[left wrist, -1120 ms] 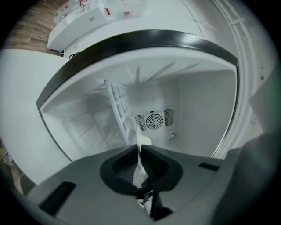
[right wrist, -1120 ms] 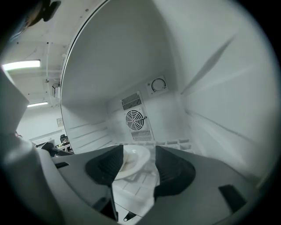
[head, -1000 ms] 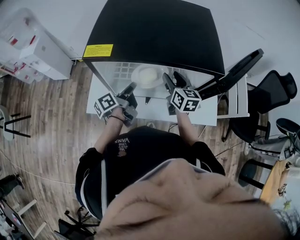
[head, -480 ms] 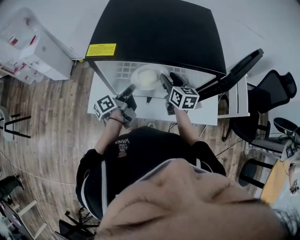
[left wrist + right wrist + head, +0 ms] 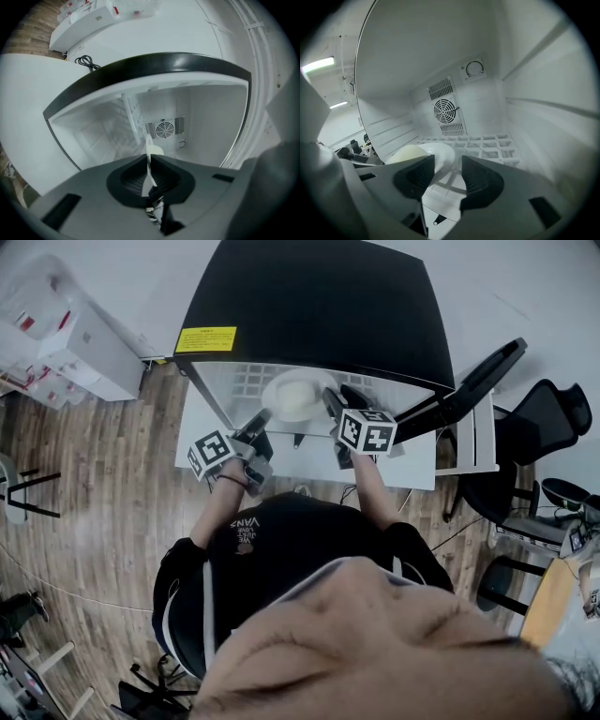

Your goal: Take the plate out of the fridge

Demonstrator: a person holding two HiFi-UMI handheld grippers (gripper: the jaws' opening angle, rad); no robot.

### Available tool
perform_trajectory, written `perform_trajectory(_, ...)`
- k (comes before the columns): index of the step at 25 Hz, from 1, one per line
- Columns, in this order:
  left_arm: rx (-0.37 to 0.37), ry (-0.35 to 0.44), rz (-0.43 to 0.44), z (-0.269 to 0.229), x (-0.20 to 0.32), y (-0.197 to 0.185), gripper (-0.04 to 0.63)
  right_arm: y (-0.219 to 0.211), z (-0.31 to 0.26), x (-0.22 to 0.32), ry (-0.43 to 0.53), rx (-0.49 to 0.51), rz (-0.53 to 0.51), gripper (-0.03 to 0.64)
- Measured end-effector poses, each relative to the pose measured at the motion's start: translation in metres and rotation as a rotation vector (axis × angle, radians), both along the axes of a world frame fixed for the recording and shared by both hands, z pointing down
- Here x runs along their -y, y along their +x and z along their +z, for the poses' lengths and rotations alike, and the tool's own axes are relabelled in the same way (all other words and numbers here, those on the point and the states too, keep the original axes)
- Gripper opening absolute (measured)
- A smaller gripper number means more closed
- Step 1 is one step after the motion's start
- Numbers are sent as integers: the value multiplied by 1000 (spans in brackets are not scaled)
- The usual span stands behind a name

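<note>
Left tool: its pads are together on the left rim of the plate, with the thin white edge pinched between them.
Right tool: the jaws are apart and have just been closing. The plate's right rim reaches into the gap, and I judge that neither pad presses on it yet.
Plate: it is inside the fridge on the wire shelf, towards the near edge and between my two tools. A pale rounded lump sits on it, and I cannot tell what it is.
Risk, one-sided hold: only the left rim is gripped, so if I pull now the plate may pivot and droop to the right.
Risk, right closure: if the right pads meet off the rim, they could push the plate left and twist it in the left pinch.
Risk, load: any tilt could send the lump sliding off.
Risk, shelf: dragging the plate low could catch its foot on the wire grid.
Edges: the fridge walls stand close on either side. The black top overhangs, and the open door stands out to the right.
Room: the way out is towards me, over the white desk, where bare surface lies in front of the fridge.
</note>
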State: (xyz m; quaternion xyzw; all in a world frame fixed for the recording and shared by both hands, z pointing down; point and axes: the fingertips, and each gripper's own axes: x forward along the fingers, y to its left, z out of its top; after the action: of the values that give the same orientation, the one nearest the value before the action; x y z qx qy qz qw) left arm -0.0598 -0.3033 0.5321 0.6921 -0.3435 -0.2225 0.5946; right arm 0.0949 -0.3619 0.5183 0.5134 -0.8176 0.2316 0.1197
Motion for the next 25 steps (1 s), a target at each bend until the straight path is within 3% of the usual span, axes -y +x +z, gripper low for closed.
perform_trajectory(7, -6, 6, 5, 0, 2, 0, 32, -6, 2, -1, -10, -27, -38, 158)
perform_trajectory(25, 40, 33, 29, -3, 1, 4, 28, 4, 2, -6, 22, -16, 27, 120)
